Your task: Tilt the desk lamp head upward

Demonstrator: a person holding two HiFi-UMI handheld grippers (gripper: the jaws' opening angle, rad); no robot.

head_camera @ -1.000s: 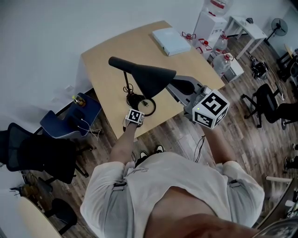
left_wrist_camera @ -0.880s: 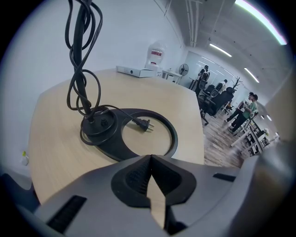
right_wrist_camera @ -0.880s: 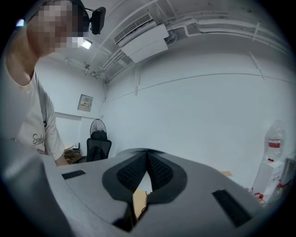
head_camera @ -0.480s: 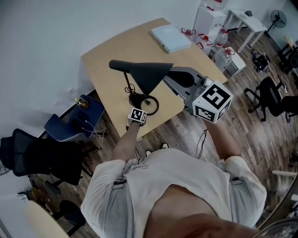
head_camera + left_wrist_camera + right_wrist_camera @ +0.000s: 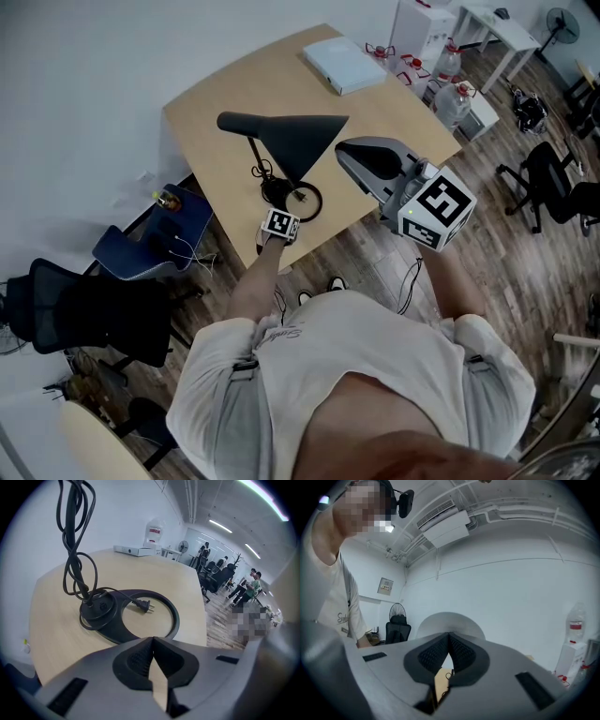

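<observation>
Right gripper (image 5: 342, 150) now backed off the black cone-shaped desk lamp head (image 5: 291, 141), near-level above its black ring base (image 5: 292, 199) on the pale wooden desk (image 5: 216, 122); it and left gripper (image 5: 153, 644) closed, empty; tilt seems done, next only retreat; clear floor water jugs (image 5: 451, 103), contents unclear.

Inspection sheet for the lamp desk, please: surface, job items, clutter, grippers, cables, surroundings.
Surface: light wooden desk.
Job's things: black desk lamp, ungripped; ring base flat on desk.
Clutter: flat white box at far edge.
Grippers: left gripper shut, empty, near base; right gripper shut, empty, near lamp shade.
Cables: lamp cord wound round stem; plug loose inside ring.
Surroundings: office chairs, water bottles, wood floor.
</observation>
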